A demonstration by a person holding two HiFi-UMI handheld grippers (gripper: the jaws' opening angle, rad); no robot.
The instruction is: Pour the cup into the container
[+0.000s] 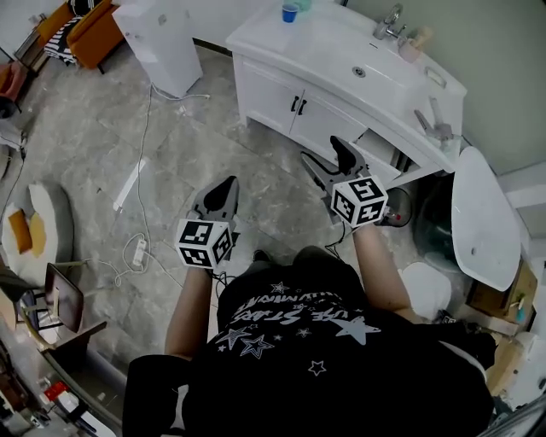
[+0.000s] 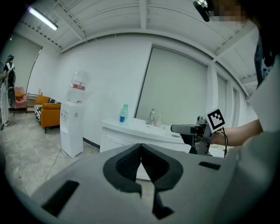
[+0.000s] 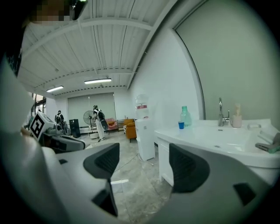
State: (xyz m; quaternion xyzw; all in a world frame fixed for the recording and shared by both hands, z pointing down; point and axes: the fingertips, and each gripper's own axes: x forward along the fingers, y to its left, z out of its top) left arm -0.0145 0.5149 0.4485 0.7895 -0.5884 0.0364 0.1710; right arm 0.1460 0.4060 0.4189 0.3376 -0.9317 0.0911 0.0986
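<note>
In front of the counter point(image 1: 316, 47) carrying the blue cup point(image 1: 290, 12), the left gripper point(image 1: 225, 184) is pressing its jaws together and the right gripper point(image 1: 324, 152) is holding its jaws spread, empty.

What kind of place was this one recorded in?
Probably an open office or studio-type room rather than a home bathroom. A white vanity counter with a sink and faucet stands on a bare stone-look floor, alongside a water dispenser and an orange sofa.
</note>
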